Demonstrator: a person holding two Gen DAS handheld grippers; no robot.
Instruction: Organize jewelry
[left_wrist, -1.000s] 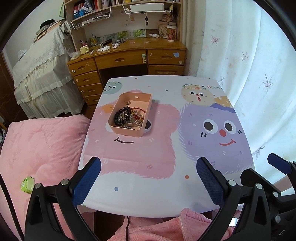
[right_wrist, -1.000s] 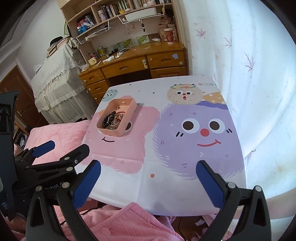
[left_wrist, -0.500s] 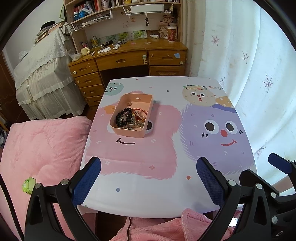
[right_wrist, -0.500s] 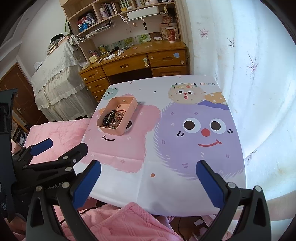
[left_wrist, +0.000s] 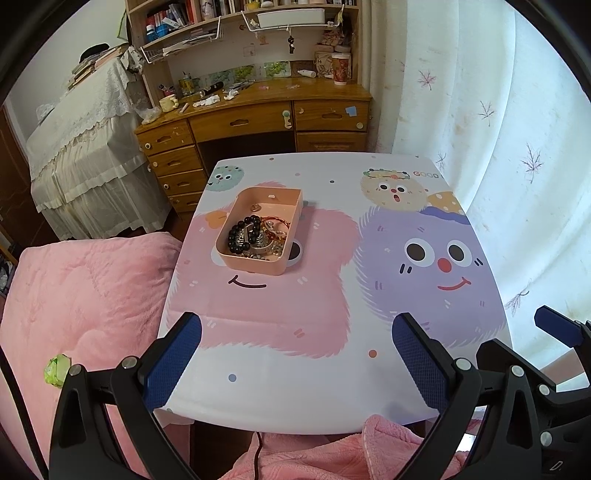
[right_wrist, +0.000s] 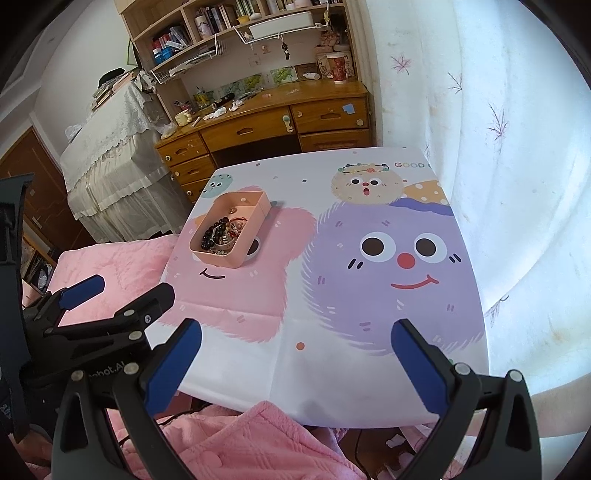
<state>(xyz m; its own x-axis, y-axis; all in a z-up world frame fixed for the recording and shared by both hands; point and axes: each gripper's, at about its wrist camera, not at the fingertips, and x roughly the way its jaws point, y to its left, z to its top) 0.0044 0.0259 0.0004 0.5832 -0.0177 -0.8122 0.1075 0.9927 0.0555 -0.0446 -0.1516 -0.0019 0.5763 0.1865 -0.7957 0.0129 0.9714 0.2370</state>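
- The left gripper hangs over the near edge of the table, its 2 blue-padded fingers spread wide and empty.
- The right gripper does the same at the near edge, fingers wide apart, gripping nothing.
- The pink tray sits on the far left part of the cartoon tablecloth, well apart from both grippers.
- Inside the tray lie a black bead bracelet and a tangle of red and metallic pieces, piled at its near end.
- Compared with 1 second ago, the tray and jewelry lie in the same spot; both views have shifted only slightly, with the grippers just as wide.
- A pink blanket lies left of the table.
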